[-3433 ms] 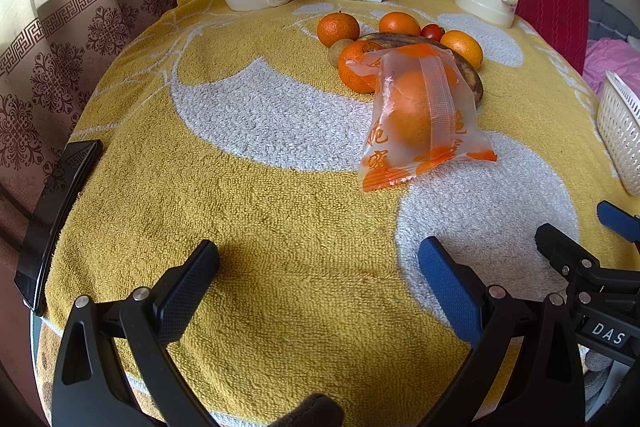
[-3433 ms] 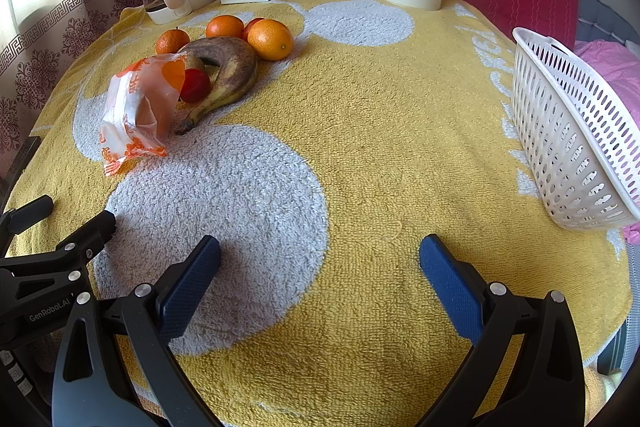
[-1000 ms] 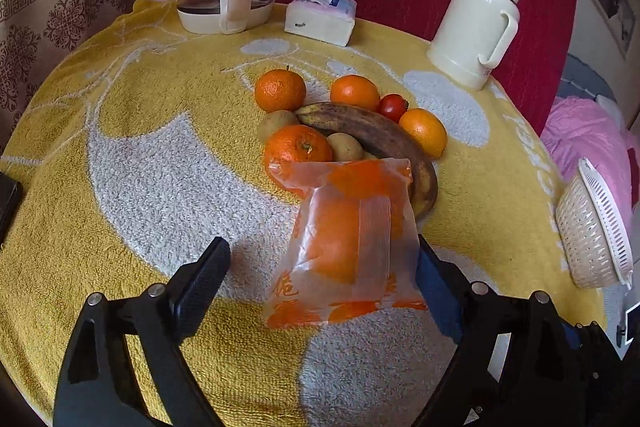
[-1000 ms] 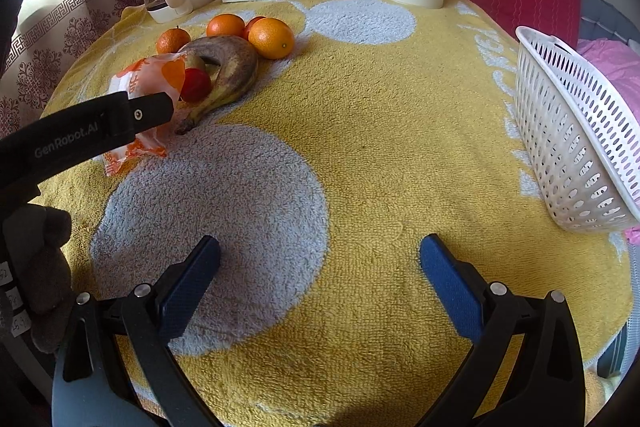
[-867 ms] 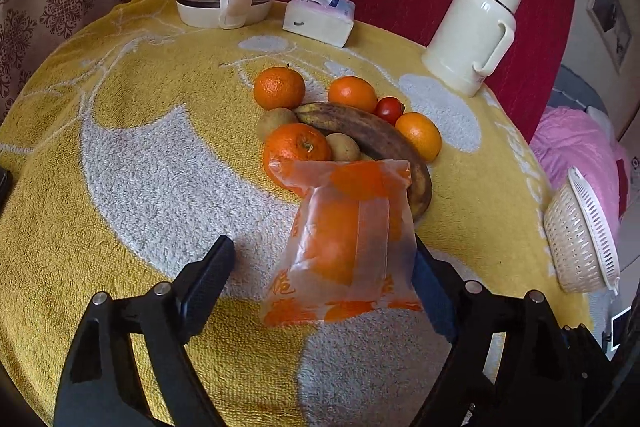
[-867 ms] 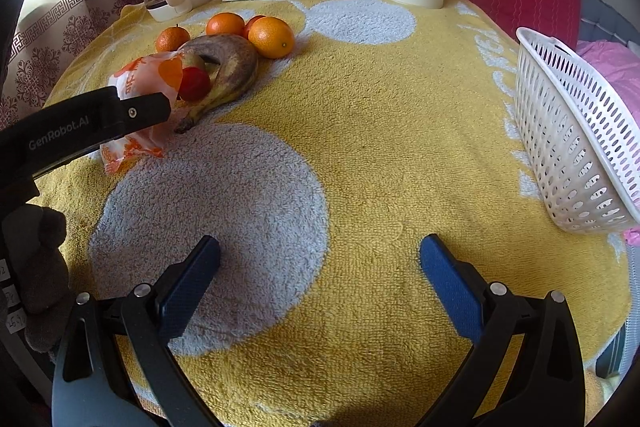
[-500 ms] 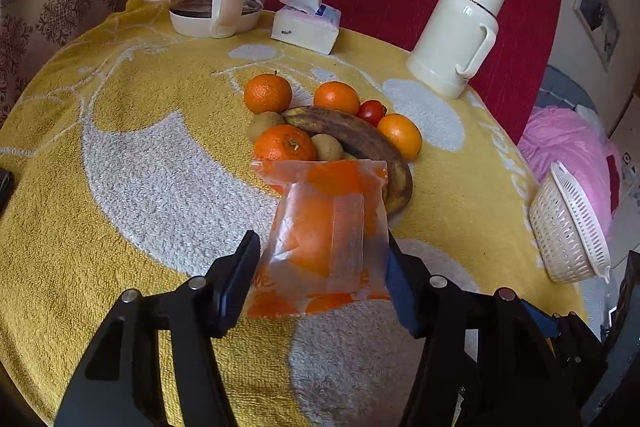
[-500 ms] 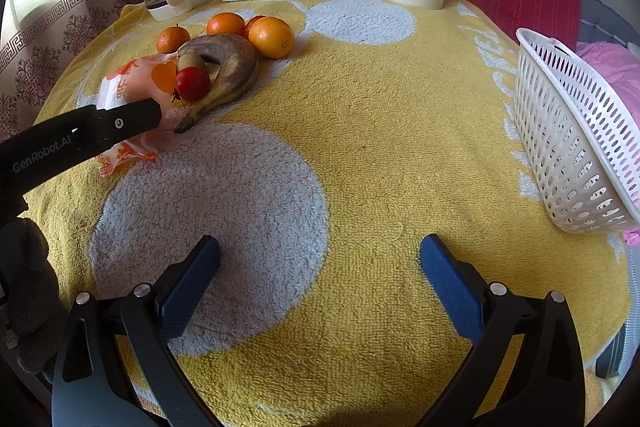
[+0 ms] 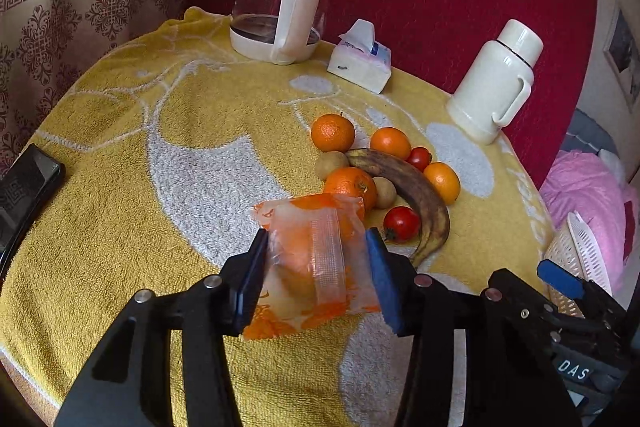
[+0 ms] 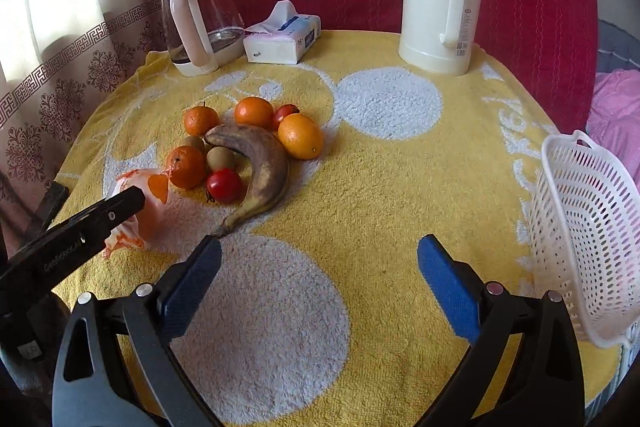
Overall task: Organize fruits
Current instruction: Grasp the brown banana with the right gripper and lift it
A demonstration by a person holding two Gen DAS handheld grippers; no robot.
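Note:
A clear orange-printed bag with an orange inside [image 9: 308, 251] sits between the blue pads of my left gripper [image 9: 318, 269]. Its jaws are closing and both pads press the bag's sides. Just beyond lies the fruit pile: a browned banana [image 9: 416, 191], several oranges [image 9: 333, 132], two tomatoes [image 9: 402, 223] and small brown fruits [image 9: 331, 163]. In the right wrist view the bag [image 10: 154, 205] is partly hidden behind the left gripper's finger [image 10: 100, 219]. My right gripper [image 10: 319, 247] hovers over the towel, its jaws closing slightly with nothing between them.
A white slotted basket [image 10: 580, 227] stands at the table's right edge. At the back are a glass kettle [image 9: 280, 3], a tissue box [image 9: 360, 63] and a cream thermos [image 9: 496, 83]. A dark phone [image 9: 24, 183] lies at the left edge. Yellow-and-white towel [image 10: 380, 187] covers the table.
The left jaws have closed from wide apart onto the bag's sides. The right gripper has risen and tilted up, so the fruit pile and thermos now sit lower in its view.

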